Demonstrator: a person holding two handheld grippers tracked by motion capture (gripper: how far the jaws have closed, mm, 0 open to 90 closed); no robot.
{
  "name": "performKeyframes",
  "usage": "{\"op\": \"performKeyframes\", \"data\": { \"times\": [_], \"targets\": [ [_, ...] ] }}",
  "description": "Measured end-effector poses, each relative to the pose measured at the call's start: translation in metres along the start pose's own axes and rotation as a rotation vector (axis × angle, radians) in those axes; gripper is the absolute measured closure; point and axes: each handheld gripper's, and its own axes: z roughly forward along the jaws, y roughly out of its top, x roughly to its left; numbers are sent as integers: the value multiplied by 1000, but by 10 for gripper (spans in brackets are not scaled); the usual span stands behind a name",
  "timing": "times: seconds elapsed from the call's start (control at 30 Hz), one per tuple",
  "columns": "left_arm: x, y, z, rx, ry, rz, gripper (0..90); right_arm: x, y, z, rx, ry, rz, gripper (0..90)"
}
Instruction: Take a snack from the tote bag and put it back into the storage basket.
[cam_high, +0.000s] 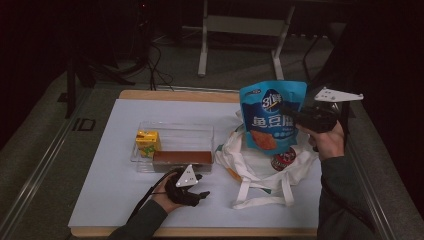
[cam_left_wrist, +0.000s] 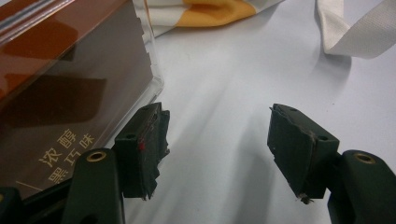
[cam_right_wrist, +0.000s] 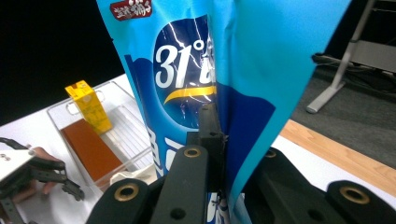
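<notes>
On the white tabletop (cam_high: 125, 195) the step in hand looks like unpacking: the right gripper (cam_high: 295, 114) pinches the blue snack bag (cam_high: 270, 112) aloft over the tote bag (cam_high: 260, 167), right of the clear tray (cam_high: 172, 131), which it likely must reach next, while the left gripper (cam_high: 202, 196) rests spread at the near edge

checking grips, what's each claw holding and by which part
Right claw is shut on the blue bag, pinching a fold in its side. Left claw is open, holding nothing.

Open tabletop (cam_high: 115, 200) at near left.
Blocked centre and right by clear bin (cam_high: 172, 131), tote bag (cam_high: 260, 170), raised snack pouch (cam_high: 270, 112).
</notes>
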Motion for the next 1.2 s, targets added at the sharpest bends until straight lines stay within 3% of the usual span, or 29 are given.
{"op": "performKeyframes", "data": {
  "times": [0.3, 0.67, 1.2],
  "targets": [
    [0, 0, 0, 1, 1, 1, 361, 7, 5, -1, -11, 41, 11, 889],
    [0, 0, 0, 1, 0, 1, 361, 20, 14, 0, -5, 55, -15, 888],
    [0, 0, 0, 1, -1, 0, 361, 35, 25, 5, -23, 117, -25, 888]
  ]
}}
